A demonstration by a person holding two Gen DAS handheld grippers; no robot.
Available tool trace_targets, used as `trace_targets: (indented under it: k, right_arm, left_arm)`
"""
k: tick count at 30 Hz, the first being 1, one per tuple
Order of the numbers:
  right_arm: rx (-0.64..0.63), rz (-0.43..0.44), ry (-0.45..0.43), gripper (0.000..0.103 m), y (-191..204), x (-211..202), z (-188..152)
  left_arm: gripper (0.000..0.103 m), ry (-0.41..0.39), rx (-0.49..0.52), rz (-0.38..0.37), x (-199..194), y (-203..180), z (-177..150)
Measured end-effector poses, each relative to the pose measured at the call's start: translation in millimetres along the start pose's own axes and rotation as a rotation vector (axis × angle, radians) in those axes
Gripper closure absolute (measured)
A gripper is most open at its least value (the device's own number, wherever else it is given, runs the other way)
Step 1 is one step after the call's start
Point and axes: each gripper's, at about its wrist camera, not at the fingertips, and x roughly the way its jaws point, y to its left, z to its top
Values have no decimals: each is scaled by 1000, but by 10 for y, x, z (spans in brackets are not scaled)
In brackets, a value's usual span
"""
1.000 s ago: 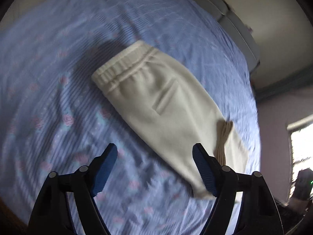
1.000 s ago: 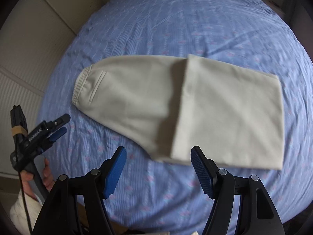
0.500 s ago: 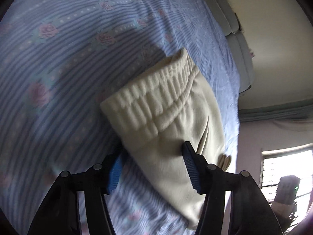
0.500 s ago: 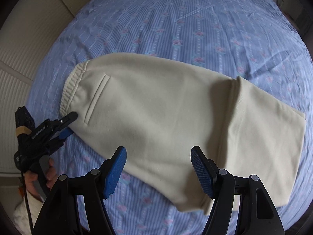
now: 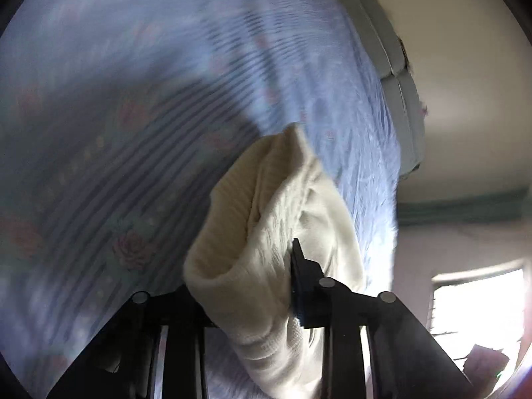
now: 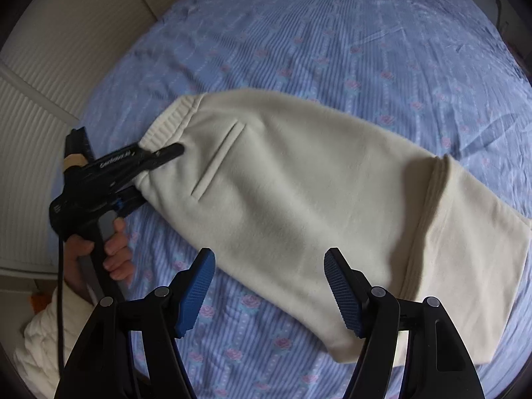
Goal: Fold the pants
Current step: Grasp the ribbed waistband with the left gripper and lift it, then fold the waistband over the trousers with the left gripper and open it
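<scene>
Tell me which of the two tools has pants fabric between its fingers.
The left tool, closing on the ribbed waistband of the pants. The right tool hangs open above them.

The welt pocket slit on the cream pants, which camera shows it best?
The right wrist view: the pocket slit lies in plain sight on the cream fleece pants. The left wrist view shows only the bunched ribbed waistband, no pocket.

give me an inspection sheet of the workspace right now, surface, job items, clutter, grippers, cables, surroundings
Surface: blue striped bedsheet with roses, mildly wrinkled.
Job's things: cream pants, legs already folded over, lying flat.
Clutter: nothing seen.
Grippers: left gripper closing on the waistband corner; right gripper open, empty, above the pants' near edge.
Cables: black cable hanging from the left gripper.
Surroundings: ribbed cream headboard; bright window.
</scene>
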Motion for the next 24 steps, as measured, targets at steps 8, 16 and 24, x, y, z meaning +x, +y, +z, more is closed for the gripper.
trace_targets:
  k: [8, 16, 24]
  right_arm:
    - [224, -37, -77, 34, -938, -688, -335]
    - [445, -47, -191, 34, -1905, -1351, -890]
    - [602, 45, -277, 34, -2714, -1745, -1470]
  left_arm:
    - [78, -134, 432, 246, -585, -1543, -470]
    - [78, -163, 643, 255, -671, -2804, -1101]
    - [78, -123, 795, 251, -220, -3831, -1864]
